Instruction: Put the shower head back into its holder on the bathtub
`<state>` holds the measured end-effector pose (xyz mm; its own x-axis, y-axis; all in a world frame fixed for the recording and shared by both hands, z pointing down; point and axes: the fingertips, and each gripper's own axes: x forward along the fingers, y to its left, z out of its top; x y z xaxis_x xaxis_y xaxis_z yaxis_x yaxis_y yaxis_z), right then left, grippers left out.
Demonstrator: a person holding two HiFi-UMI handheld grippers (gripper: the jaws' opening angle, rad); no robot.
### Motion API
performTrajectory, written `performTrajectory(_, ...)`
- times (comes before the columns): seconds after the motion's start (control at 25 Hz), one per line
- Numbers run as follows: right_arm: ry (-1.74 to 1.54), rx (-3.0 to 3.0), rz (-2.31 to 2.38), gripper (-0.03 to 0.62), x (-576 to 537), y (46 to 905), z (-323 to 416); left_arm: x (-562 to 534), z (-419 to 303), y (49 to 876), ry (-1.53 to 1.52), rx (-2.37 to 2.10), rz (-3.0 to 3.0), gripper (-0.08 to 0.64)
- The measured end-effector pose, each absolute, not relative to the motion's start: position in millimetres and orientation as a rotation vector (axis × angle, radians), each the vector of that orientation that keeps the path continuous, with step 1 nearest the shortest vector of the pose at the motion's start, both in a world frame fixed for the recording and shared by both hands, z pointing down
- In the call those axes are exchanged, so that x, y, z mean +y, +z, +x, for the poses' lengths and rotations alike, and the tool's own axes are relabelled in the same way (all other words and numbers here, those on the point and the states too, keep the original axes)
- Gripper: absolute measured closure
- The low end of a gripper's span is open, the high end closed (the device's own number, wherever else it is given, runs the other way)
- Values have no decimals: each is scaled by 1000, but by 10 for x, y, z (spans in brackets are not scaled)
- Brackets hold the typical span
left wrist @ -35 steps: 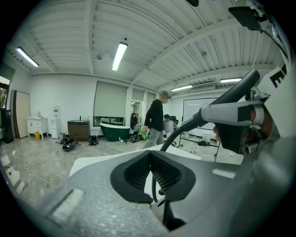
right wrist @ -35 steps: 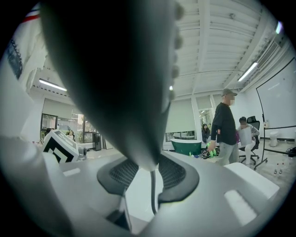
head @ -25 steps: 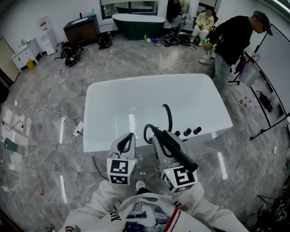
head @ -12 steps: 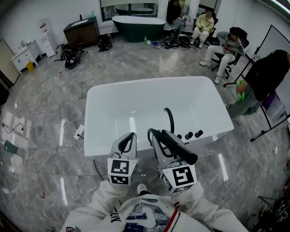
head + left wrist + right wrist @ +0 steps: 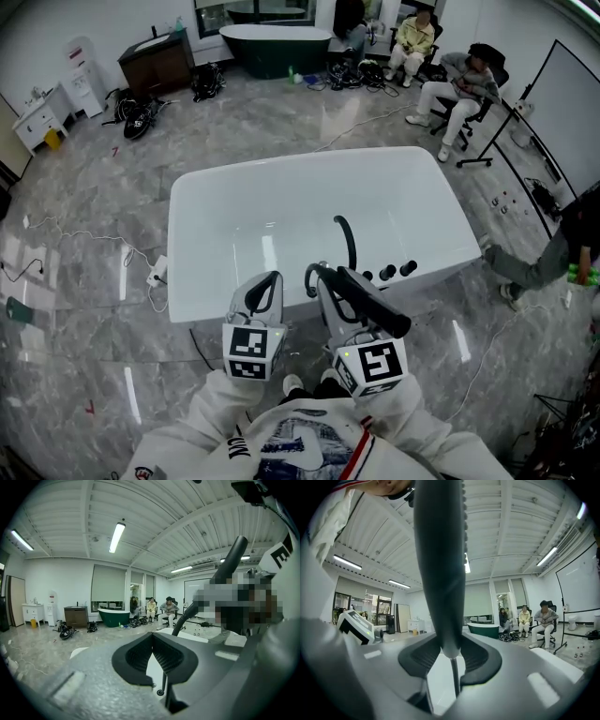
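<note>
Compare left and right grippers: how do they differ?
The left gripper is empty; the right gripper holds the shower head by its handle. The left gripper's jaws meet; the right gripper's jaws sit apart around the handle. Both point toward the white tub, side by side at its near rim.

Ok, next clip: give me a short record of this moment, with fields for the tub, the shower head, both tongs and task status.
setting: white freestanding bathtub on a grey marble-look floor
fittings: curved black spout and black knobs at the tub's near rim
shower head: black stick-shaped shower head, held above the near rim
right tongs: shut on the shower head's handle
left tongs: shut, nothing between them
background: seated people near the far wall
status: shower head not yet in its holder
</note>
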<state>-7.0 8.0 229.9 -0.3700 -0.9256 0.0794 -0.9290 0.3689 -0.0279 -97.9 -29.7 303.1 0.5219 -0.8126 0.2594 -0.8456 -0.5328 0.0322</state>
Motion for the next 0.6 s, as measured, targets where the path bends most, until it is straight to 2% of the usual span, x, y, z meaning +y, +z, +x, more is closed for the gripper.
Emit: performTrajectory(0.6,190,-2542,1714,454,-202,2545,84,-499,-872,3181,362,-1429,2554,560)
